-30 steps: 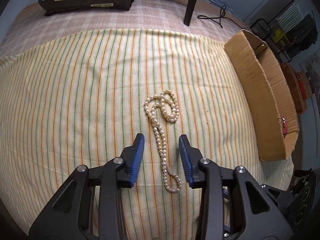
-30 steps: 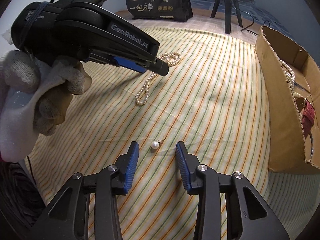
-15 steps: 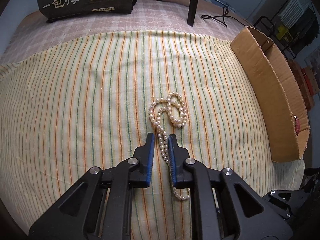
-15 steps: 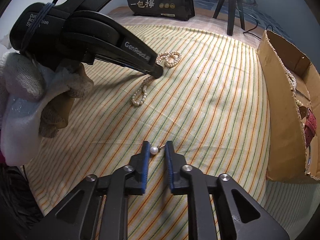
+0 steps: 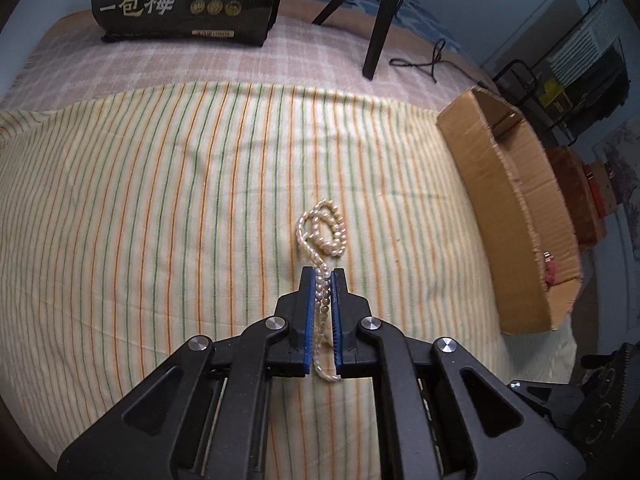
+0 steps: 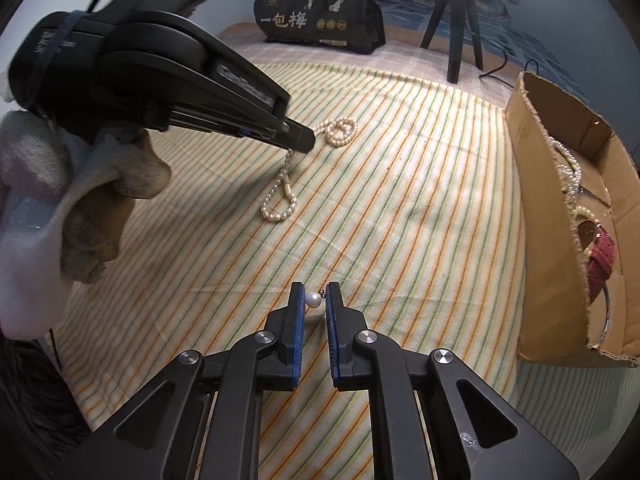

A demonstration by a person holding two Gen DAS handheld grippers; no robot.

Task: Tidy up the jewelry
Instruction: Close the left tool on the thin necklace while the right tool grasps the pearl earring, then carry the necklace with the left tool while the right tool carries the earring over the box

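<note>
My left gripper [image 5: 323, 274] is shut on a pearl necklace [image 5: 322, 234], whose coiled end lies on the striped cloth ahead and whose tail hangs below the jaws. In the right wrist view the left gripper [image 6: 302, 142] holds the necklace [image 6: 340, 132] mid-strand, with a loop [image 6: 278, 204] trailing onto the cloth. My right gripper [image 6: 316, 298] is shut on a single pearl earring [image 6: 313, 301], lifted just off the cloth. A cardboard box [image 6: 532, 200] at the right holds pearl strands and a red strap.
The cardboard box also shows in the left wrist view [image 5: 496, 216] at the right edge of the bed. A black printed bag [image 5: 188, 0] and tripod legs [image 5: 376, 20] stand at the far end. A cable [image 5: 428, 60] lies near the tripod.
Both grippers went from open to shut: the left closed on the necklace strand and raised it, the right closed on the pearl earring.
</note>
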